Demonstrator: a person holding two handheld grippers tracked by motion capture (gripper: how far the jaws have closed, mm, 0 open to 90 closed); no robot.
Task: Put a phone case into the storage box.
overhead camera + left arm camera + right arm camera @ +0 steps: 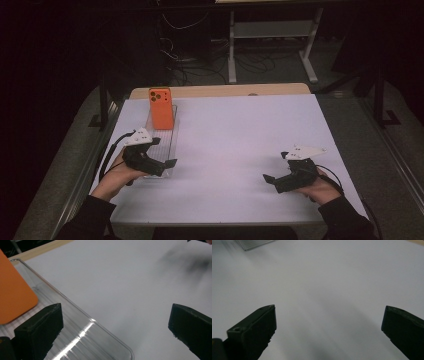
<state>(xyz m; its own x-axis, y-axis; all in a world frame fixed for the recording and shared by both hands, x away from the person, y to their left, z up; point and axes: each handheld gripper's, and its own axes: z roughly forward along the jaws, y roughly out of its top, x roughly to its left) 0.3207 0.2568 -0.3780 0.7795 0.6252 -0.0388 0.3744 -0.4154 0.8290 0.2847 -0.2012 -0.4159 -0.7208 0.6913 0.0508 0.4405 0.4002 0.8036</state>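
Note:
An orange phone (161,108) stands upright at the far end of a clear plastic tray (169,137) on the left of the white table. My left gripper (165,152) hovers open over the tray's near end. In the left gripper view the phone (15,297) is at the left; the gripper (116,312) straddles the tray's rim (110,332), one jaw over the tray, the other over bare table. My right gripper (276,166) is open, low over the table at the right, nothing between its jaws. The right gripper view shows that gripper (329,315) wide open above plain white surface.
The white table cover (240,140) spreads between the two grippers. A wooden edge (220,90) runs along the back. Beyond it are a dark floor with cables and a white stand (272,30). A tray corner (254,243) sits at the right gripper view's top left.

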